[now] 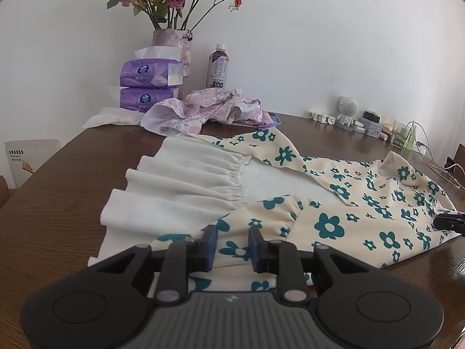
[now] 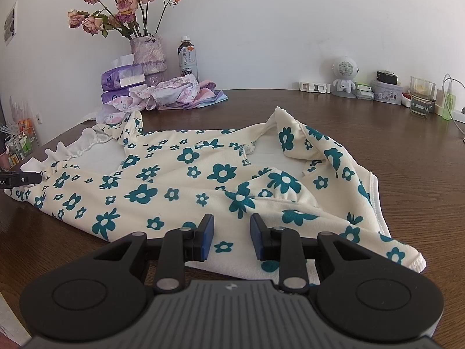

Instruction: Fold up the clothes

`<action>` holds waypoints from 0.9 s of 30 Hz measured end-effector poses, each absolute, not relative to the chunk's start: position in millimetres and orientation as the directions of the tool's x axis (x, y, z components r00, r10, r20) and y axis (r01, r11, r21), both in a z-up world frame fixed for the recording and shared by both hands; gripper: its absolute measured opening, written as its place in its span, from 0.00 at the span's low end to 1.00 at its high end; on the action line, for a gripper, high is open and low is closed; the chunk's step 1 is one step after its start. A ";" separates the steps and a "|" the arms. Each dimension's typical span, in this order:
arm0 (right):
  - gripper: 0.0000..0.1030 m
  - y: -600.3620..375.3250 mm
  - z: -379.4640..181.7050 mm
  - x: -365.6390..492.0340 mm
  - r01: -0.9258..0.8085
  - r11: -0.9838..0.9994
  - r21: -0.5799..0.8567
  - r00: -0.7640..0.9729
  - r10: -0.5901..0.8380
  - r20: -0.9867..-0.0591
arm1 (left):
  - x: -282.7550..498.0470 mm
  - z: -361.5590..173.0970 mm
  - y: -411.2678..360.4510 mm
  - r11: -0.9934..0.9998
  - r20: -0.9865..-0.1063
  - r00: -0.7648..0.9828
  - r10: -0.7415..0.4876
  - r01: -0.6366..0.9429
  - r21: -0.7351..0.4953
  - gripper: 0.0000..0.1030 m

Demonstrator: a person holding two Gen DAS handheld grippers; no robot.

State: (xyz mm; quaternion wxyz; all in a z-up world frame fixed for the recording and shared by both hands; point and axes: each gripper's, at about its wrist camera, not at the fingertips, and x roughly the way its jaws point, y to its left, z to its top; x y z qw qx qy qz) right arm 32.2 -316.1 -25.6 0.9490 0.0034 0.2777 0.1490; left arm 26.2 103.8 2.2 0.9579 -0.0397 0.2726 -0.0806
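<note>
A cream dress (image 1: 334,221) printed with teal flowers lies spread on the brown wooden table (image 1: 58,203), its white ruffled hem (image 1: 186,180) toward the left. My left gripper (image 1: 232,232) hovers over the dress's near edge beside the ruffle, jaws apart, with the cloth lying flat beneath the gap. In the right wrist view the same dress (image 2: 203,180) stretches across the table, and my right gripper (image 2: 232,226) stands open above its near edge. The right gripper's tip (image 1: 449,222) shows at the dress's right end, and the left gripper's tip (image 2: 20,179) at the ruffle.
At the back left are a crumpled pile of pink floral clothes (image 1: 209,107), two purple tissue packs (image 1: 148,72), a vase of roses (image 1: 171,43) and a drink bottle (image 1: 218,67). A small white figure (image 2: 344,75), a glass (image 2: 421,96) and cables (image 1: 441,168) line the back right.
</note>
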 end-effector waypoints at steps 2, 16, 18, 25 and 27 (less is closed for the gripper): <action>0.27 -316.3 -25.6 32.1 -0.280 0.956 0.092 0.802 0.285 -0.525 | 26.2 2.1 104.0 0.984 -0.515 0.838 -0.177 0.133 -0.122 0.22; 0.28 -316.4 -26.4 31.6 -0.281 0.955 0.096 0.802 0.288 -0.524 | 25.6 2.1 105.2 0.983 -0.513 0.839 -0.181 0.132 -0.131 0.22; 0.28 -316.4 -26.3 31.3 -0.281 0.955 0.097 0.802 0.289 -0.523 | 25.6 2.1 105.1 0.982 -0.513 0.839 -0.181 0.132 -0.131 0.22; 0.28 -316.3 -26.4 31.1 -0.281 0.955 0.099 0.802 0.290 -0.523 | 25.6 2.2 104.6 0.983 -0.513 0.839 -0.180 0.132 -0.129 0.22; 0.28 -316.3 -26.4 31.1 -0.281 0.955 0.099 0.802 0.290 -0.523 | 25.5 2.1 104.8 0.983 -0.513 0.839 -0.181 0.132 -0.129 0.22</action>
